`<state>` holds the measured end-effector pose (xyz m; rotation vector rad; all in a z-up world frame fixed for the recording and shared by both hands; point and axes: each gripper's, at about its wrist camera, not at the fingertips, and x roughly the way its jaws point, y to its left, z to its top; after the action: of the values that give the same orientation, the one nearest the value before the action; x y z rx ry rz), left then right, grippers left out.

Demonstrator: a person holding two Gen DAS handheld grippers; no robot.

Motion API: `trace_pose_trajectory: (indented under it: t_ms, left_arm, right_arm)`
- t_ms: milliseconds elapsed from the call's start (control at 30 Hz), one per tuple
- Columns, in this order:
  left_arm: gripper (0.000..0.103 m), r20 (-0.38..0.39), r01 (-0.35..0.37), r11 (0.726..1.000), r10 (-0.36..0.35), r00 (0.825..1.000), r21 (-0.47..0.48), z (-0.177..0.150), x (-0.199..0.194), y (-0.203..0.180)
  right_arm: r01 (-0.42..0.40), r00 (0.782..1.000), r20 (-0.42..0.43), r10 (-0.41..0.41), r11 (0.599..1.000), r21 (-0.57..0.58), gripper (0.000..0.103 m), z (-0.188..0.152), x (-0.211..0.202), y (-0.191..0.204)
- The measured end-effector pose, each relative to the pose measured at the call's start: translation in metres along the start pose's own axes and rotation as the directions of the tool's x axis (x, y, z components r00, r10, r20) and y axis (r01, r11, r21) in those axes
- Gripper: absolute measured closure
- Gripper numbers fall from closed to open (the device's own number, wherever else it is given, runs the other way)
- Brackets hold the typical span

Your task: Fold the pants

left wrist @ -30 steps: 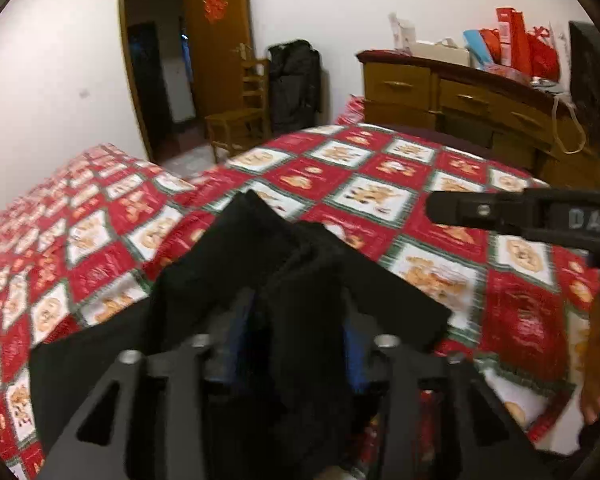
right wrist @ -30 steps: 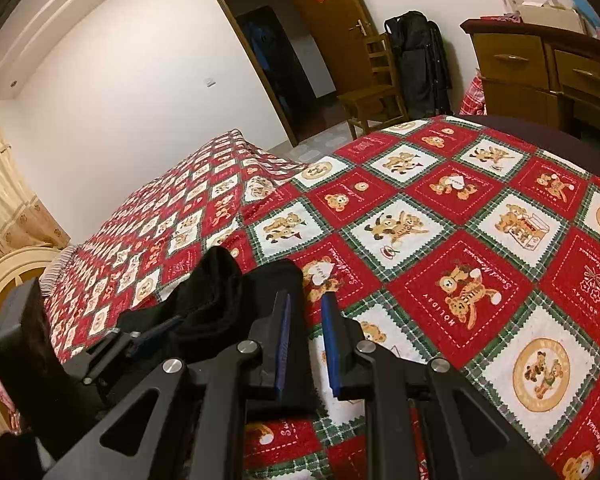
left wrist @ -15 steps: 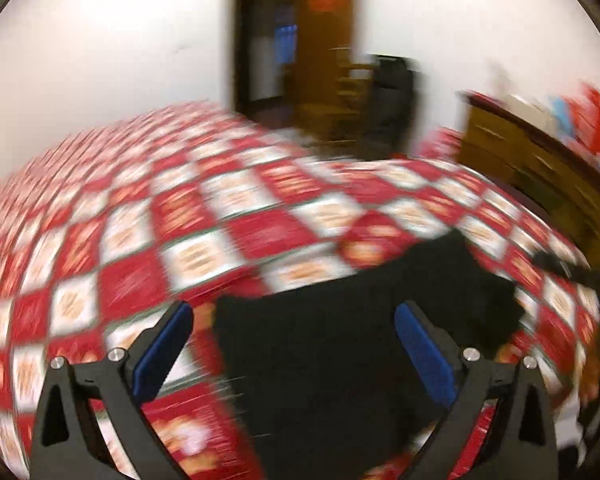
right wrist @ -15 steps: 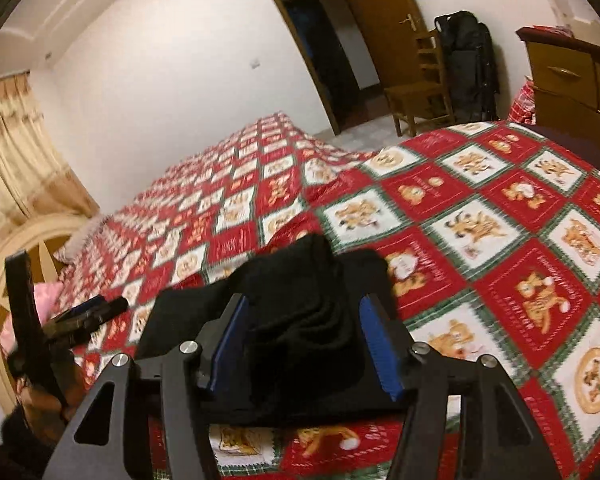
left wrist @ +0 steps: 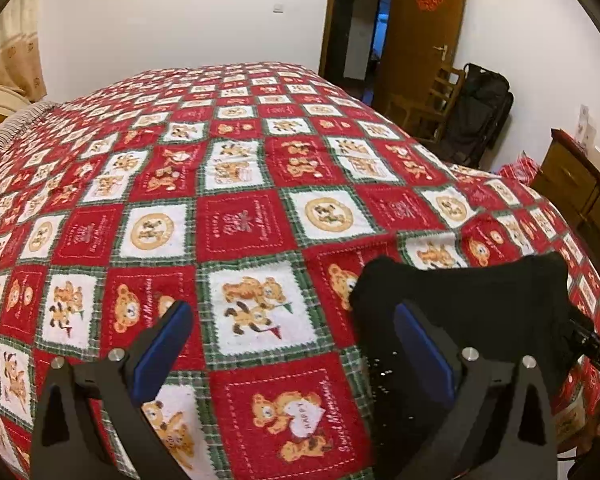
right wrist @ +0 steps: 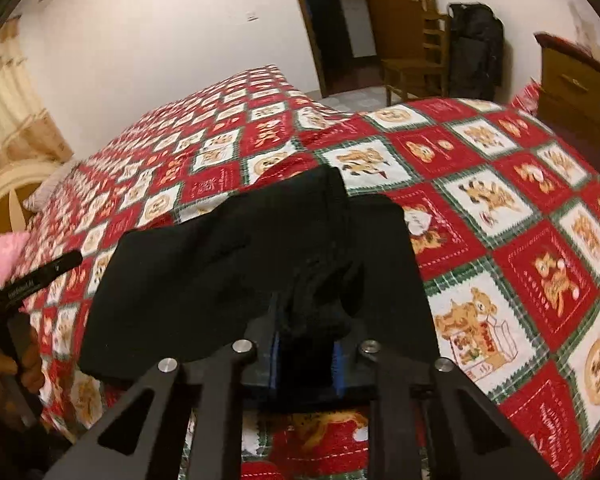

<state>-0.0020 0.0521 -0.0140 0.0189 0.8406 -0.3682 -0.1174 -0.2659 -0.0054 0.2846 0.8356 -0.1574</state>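
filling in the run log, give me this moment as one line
left gripper: open, empty, beside pants | right gripper: just closed on pants fold | pants: folded, on bedspread

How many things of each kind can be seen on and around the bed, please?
Black pants: 1
Patchwork bedspread: 1
Striped pillow: 1
Wooden chair: 1
Black bag: 1
Wooden dresser: 1
Wooden door: 1
Grippers: 2, the left gripper and the right gripper
Total: 9
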Motion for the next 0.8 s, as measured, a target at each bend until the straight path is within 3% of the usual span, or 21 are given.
trace_pose_trajectory:
  t_ms: [100,233,433,633,700,800]
  left_arm:
    - [0.001,0.000,0.014,1.000,-0.014,1.000,0.009,0.000,-0.002,-0.005]
    - [0.001,0.012,0.003,0.999,-0.004,1.000,0.039,0.002,-0.005,-0.012]
    - [0.001,-0.003,-0.001,0.999,0.001,1.000,0.052,0.001,0.002,-0.024]
    - [0.001,-0.096,-0.101,0.988,0.113,0.989,0.117,-0.017,0.034,-0.038]
    - [0.001,-0.131,-0.101,0.990,0.113,0.985,0.095,-0.020,0.041,-0.031]
    - [0.001,-0.145,-0.094,0.995,0.100,0.984,0.044,-0.016,0.037,-0.019]
  right_arm:
    - [-0.032,0.999,0.030,0.032,0.999,0.006,0.087,0.002,-0.008,-0.003]
    - [0.001,0.994,0.110,0.004,0.999,-0.051,0.087,0.002,-0.033,-0.007]
    - [-0.028,0.998,0.063,0.026,0.999,0.037,0.086,-0.014,-0.019,-0.042]
    - [-0.072,0.997,0.040,0.068,0.988,0.135,0.073,-0.013,-0.024,-0.060]
    - [-0.048,0.998,0.051,0.041,0.990,0.132,0.073,-0.010,-0.034,-0.060]
    - [0.058,0.986,0.152,-0.071,0.995,0.086,0.073,0.003,-0.059,-0.054]
